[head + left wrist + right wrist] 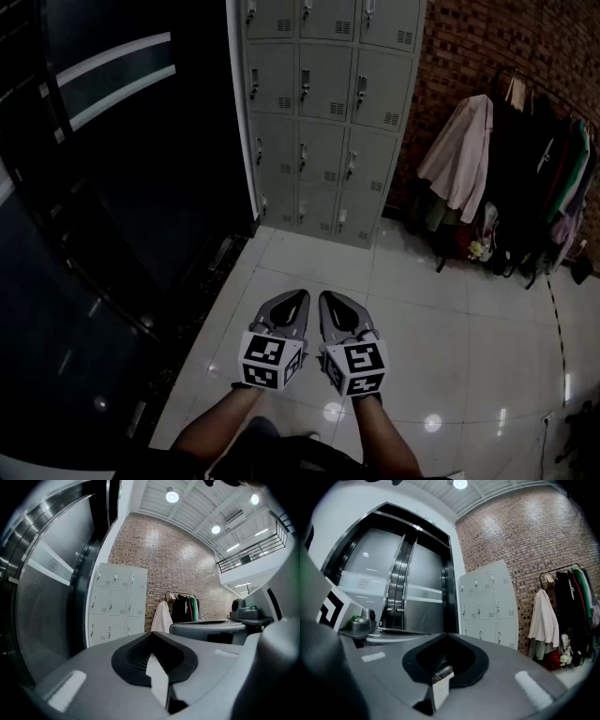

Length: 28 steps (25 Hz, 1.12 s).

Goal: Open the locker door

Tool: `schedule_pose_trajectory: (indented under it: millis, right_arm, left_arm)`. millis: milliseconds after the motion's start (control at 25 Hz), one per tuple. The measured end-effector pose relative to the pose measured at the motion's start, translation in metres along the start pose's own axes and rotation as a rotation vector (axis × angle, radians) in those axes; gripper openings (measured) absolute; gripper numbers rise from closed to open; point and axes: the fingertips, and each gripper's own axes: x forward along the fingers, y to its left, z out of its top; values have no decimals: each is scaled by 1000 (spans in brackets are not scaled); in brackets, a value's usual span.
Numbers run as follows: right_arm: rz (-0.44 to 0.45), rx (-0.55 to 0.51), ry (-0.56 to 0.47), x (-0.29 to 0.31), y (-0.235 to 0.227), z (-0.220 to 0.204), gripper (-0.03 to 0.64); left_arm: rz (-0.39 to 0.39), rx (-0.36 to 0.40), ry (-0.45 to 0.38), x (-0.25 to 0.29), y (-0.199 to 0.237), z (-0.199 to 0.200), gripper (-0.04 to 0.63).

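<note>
Two grippers (pixel 296 298) (pixel 330 298), one locker bank (pixel 323 103), one clothes rack (pixel 542 92)

Premises: locker lobby of a commercial or industrial building. Fittings: bank of grey metal lockers (pixel 323 112) against a bare brick wall (pixel 506 47), garment rail (pixel 525 169) hung with coats, glossy white floor tiles (pixel 422 309). Also dark steel doors (pixel 393 588), possibly a lift, and a railed mezzanine (pixel 253 551) beneath a high ceiling.

locker bank (pixel 323 122) top cropped, clothes rack (pixel 530 173) cropped

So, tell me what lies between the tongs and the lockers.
Only bare floor tiles, seen in the head view, separate the left tongs and right tongs from the lockers.
</note>
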Motion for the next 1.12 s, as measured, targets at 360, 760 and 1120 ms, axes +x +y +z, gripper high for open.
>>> schedule_pose_trajectory:
  millis: [360, 760, 1120]
  right_arm:
    - [2, -1, 15, 49, -27, -7, 1]
    - [-18, -50, 33, 170, -66, 10, 1]
    - [-46, -50, 23, 283, -81, 28, 1]
  left_arm:
    - [3, -9, -9, 43, 34, 0, 6]
    - [-30, -17, -27, 142, 116, 24, 6]
    - [-54, -36, -32, 206, 207, 46, 6]
